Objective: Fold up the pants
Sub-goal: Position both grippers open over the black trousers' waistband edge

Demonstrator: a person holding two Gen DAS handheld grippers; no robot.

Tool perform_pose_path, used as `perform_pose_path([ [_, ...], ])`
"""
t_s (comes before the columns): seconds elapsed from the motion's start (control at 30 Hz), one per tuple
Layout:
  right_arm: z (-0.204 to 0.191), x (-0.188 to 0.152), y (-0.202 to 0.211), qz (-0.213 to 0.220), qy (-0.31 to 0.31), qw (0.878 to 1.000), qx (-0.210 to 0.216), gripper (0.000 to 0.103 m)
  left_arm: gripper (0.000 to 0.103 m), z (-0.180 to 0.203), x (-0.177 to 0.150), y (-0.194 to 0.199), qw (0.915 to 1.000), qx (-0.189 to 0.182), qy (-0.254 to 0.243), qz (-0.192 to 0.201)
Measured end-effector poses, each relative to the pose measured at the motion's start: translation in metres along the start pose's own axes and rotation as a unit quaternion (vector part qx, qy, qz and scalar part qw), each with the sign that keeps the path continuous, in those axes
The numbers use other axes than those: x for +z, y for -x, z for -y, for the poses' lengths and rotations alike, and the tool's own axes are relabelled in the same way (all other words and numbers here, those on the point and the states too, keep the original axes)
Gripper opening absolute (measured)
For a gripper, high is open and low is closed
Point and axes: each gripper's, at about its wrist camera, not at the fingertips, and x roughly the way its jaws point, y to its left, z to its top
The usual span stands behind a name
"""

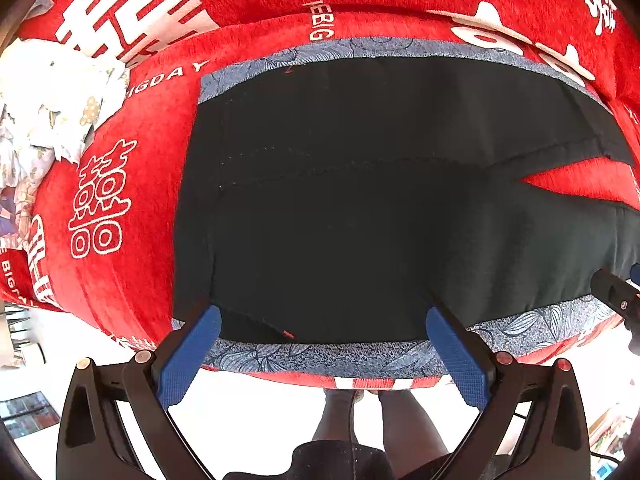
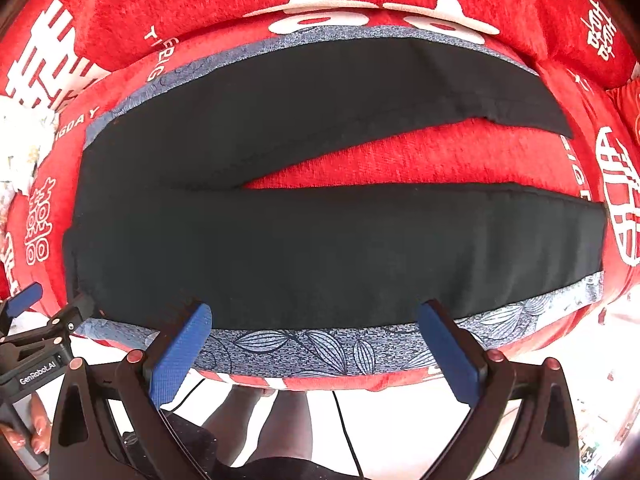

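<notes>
Black pants (image 2: 320,240) lie flat on a blue leaf-patterned mat (image 2: 304,350) over a red cushion, waist to the left and two legs spread apart to the right. The left wrist view shows the waist end (image 1: 340,208). My left gripper (image 1: 324,320) is open, its blue pads just above the pants' near edge at the waist end. My right gripper (image 2: 316,316) is open over the near edge of the near leg. Neither holds anything. The left gripper also shows at the left edge of the right wrist view (image 2: 24,300).
The red cushion (image 2: 440,152) with white characters shows between the two legs. Crumpled white floral cloth (image 1: 48,104) lies far left. The cushion's front edge (image 2: 340,384) drops to a white floor, where the person's legs (image 2: 272,420) stand.
</notes>
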Motion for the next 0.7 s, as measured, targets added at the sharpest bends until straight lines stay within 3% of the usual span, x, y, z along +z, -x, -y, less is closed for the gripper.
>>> perform_pose_path([
  [0.7, 0.006, -0.001, -0.017, -0.018, 0.004, 1.000, 0.003, 0.103, 0.103, 0.017, -0.011, -0.011, 0.9996, 0.017, 0.010, -0.018],
])
